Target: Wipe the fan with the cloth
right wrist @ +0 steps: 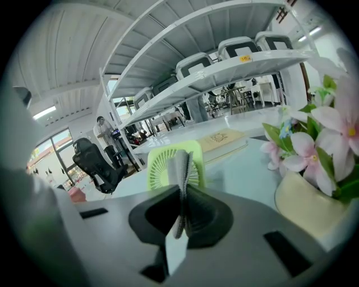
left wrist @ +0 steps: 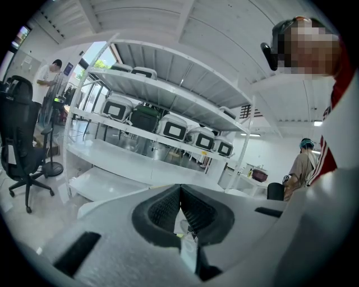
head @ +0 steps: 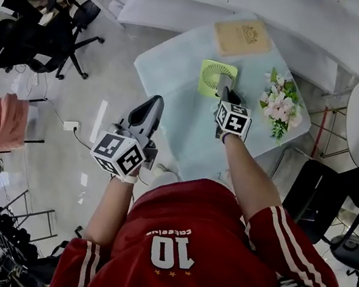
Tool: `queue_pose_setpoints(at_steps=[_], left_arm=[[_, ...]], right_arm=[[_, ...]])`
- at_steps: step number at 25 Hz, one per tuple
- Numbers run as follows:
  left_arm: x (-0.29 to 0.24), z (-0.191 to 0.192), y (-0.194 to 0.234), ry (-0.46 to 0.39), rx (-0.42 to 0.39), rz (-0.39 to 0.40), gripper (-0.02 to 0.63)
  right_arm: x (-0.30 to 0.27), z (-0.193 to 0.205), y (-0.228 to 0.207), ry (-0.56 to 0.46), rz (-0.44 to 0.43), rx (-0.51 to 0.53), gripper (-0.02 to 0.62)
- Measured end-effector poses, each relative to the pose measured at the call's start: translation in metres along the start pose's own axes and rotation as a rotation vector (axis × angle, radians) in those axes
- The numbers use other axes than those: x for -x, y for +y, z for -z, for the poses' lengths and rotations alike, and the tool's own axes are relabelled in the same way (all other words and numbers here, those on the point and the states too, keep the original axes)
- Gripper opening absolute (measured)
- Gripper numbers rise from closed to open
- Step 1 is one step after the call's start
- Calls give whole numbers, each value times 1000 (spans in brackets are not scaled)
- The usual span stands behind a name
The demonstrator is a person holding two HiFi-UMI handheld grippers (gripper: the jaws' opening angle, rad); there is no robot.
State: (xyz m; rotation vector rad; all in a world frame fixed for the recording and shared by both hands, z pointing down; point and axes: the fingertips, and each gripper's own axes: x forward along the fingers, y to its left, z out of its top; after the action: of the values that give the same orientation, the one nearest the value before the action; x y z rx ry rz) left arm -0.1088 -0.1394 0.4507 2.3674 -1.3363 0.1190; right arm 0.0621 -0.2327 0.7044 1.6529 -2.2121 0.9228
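A small lime-green fan (head: 216, 77) stands on the pale blue table (head: 174, 97); in the right gripper view the fan (right wrist: 162, 168) is just beyond the jaws. My right gripper (head: 225, 90) hovers at the fan's near right edge, shut on a grey cloth (right wrist: 180, 174) that sticks up between the jaws and covers part of the fan's grille. My left gripper (head: 152, 106) is held off the table's left edge, over the floor, with its jaws pressed together and nothing between them (left wrist: 180, 208).
A tan book (head: 242, 38) lies at the table's far end. A vase of pink flowers (head: 279, 106) stands right of the fan, close to my right gripper. Office chairs (head: 43, 40) stand to the left, white shelving behind, and people farther off.
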Motion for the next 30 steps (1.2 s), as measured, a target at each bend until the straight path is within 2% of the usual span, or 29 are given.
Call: queue_pose_setpoints(at_steps=[30], left_arm=[[-12, -1, -13, 8, -12, 39, 2]], right_arm=[[13, -1, -27, -5, 58, 9, 11]])
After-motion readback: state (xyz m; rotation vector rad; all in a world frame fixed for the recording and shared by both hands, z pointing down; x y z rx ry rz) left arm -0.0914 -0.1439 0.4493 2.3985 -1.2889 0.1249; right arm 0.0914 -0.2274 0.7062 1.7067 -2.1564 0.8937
